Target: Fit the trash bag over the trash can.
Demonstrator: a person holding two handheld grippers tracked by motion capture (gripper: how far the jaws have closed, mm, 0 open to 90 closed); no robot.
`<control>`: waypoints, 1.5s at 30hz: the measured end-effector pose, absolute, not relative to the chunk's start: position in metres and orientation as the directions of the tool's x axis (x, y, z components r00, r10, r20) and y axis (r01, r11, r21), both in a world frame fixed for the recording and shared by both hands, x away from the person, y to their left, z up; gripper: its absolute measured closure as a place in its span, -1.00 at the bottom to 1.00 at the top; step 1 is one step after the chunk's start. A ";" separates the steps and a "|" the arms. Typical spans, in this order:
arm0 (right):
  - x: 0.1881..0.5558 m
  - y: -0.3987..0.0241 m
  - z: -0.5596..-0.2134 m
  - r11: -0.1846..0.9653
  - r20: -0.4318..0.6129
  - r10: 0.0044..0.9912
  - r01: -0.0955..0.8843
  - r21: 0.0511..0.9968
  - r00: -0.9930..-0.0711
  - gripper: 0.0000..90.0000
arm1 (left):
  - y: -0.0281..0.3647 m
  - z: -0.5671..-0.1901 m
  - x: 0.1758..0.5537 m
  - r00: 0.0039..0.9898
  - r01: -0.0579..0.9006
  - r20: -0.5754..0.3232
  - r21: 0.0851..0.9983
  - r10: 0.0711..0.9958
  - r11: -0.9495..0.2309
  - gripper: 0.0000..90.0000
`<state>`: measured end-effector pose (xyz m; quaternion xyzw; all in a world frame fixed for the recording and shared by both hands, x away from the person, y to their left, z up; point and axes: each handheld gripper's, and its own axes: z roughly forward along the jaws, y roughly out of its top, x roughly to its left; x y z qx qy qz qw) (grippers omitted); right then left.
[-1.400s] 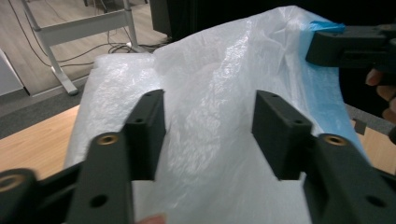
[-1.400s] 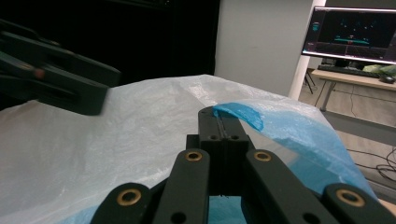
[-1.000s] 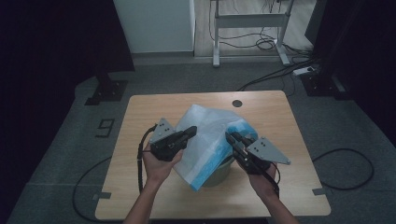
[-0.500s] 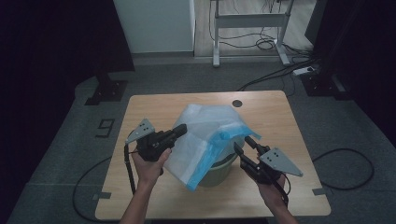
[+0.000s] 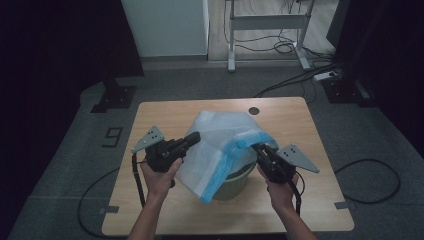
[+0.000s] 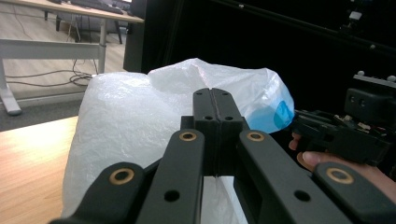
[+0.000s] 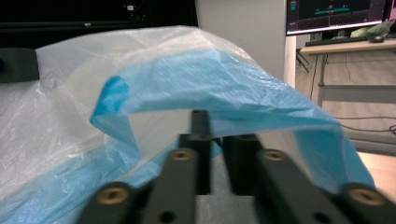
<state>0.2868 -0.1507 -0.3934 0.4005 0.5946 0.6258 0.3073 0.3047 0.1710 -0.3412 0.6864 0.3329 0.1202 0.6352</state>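
Observation:
A translucent white plastic bag (image 5: 220, 135) with a blue rim (image 5: 245, 142) is draped over a green bin (image 5: 235, 185) on the wooden table (image 5: 300, 125). My left gripper (image 5: 194, 137) is shut on the bag's left side; in the left gripper view its jaws (image 6: 215, 93) meet with the film (image 6: 130, 121) around them. My right gripper (image 5: 260, 149) holds the blue rim on the right. Its jaws have just closed, and the blue edge (image 7: 224, 88) lies over the fingertips (image 7: 219, 130). The bag hides most of the bin.
A round cable hole (image 5: 254, 110) sits near the table's far edge. Cables trail from both grippers off the near side. On the floor beyond stand a white cabinet (image 5: 165, 25) and a desk frame (image 5: 265, 22) with loose cables.
Both hands drew apart and toward the near edge, then came slightly back. The bag's mouth is now stretched wider over the bin, with the right gripper back on the blue rim.

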 end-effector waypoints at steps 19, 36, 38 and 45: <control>0.330 -0.215 -0.366 -0.066 0.117 0.861 0.120 0.991 -0.496 0.98 | 0.194 -0.333 0.367 0.669 0.318 -0.368 0.927 0.646 0.198 1.00; 0.302 -0.240 -0.374 -0.045 0.091 0.864 0.104 0.994 -0.496 0.98 | 0.231 -0.369 0.310 0.672 0.291 -0.363 0.931 0.646 0.220 1.00; 0.298 -0.240 -0.376 -0.041 0.087 0.862 0.103 0.994 -0.500 0.98 | 0.234 -0.376 0.301 0.675 0.289 -0.360 0.932 0.644 0.218 1.00; 0.273 -0.235 -0.404 -0.068 0.118 0.839 0.114 0.991 -0.532 0.97 | 0.238 -0.406 0.282 0.653 0.318 -0.352 0.931 0.671 0.179 1.00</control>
